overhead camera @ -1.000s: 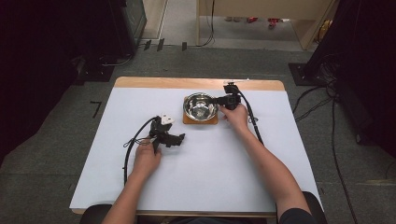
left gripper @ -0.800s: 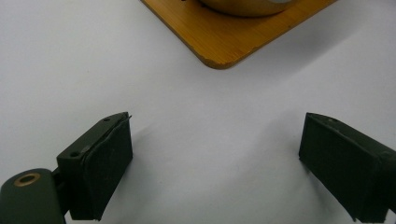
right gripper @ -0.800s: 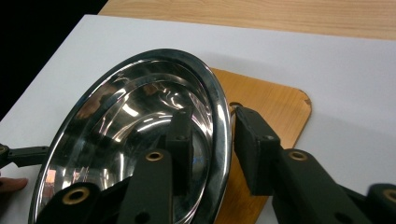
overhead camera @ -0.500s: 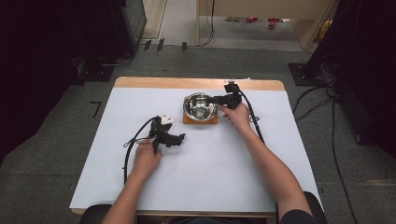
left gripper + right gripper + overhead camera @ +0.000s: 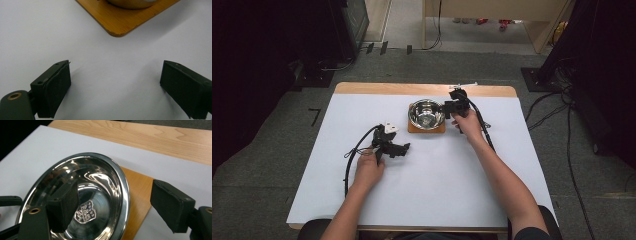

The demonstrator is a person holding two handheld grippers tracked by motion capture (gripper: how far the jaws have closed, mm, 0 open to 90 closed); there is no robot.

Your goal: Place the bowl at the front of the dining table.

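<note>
A shiny steel bowl [image 5: 426, 114] [image 5: 100, 177] sits on a small square wooden board [image 5: 427, 130] [image 5: 136, 195] at the back middle of the table. My right gripper [image 5: 444, 109] [image 5: 116, 195] is at the bowl's right side. Its jaws have just been opening and now straddle the rim, one pad inside the bowl and one outside, neither pressing on it. My left gripper [image 5: 404, 148] [image 5: 115, 87] rests on the white sheet to the front left of the board [image 5: 125, 22], open, with only bare sheet between its jaws.
A white sheet [image 5: 437, 190] covers the table, with a strip of bare wood [image 5: 422, 89] along the back edge. The left gripper's black cable [image 5: 352, 160] loops over the sheet at its left. Dark equipment and floor cables surround the table.
The right gripper has shifted very slightly at the bowl's rim. The left hand and its gripper have stayed where they were.
</note>
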